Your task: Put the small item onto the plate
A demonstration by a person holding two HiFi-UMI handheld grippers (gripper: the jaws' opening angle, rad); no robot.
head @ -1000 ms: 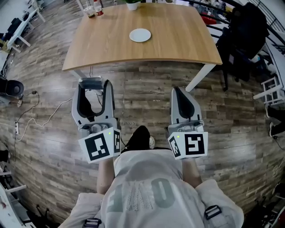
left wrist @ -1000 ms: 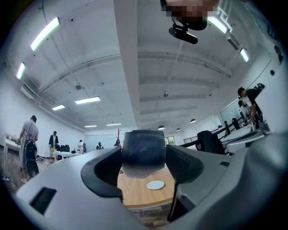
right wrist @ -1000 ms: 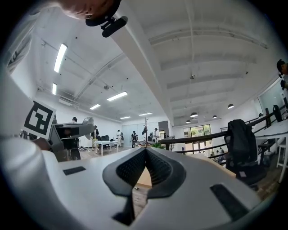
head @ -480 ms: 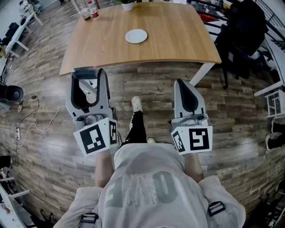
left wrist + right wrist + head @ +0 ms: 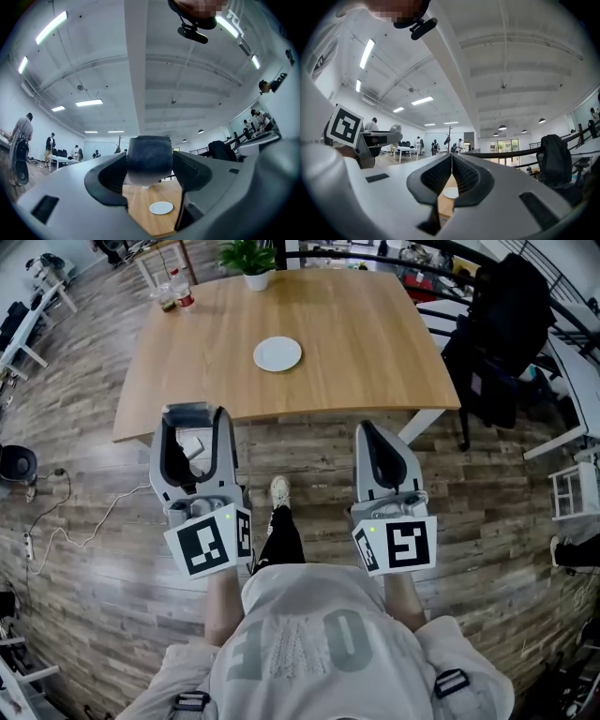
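Small item (image 5: 149,154) in L claw (image 5: 150,165), axis unclear, R claw (image 5: 451,164) closed

Table (image 5: 375,343) near edge lying at 12 o'clock of my left gripper (image 5: 194,423), small item (image 5: 149,157) filling its jaws, and my right gripper (image 5: 370,432). Open wood surrounding plate (image 5: 277,353); path from near edge lying open. Potted plant (image 5: 247,259) and bottles (image 5: 176,292) crowding far edge, 11 o'clock. Table leg (image 5: 419,426) slanting at 1 o'clock. Black bags (image 5: 506,324) blocking floor, 2 o'clock.
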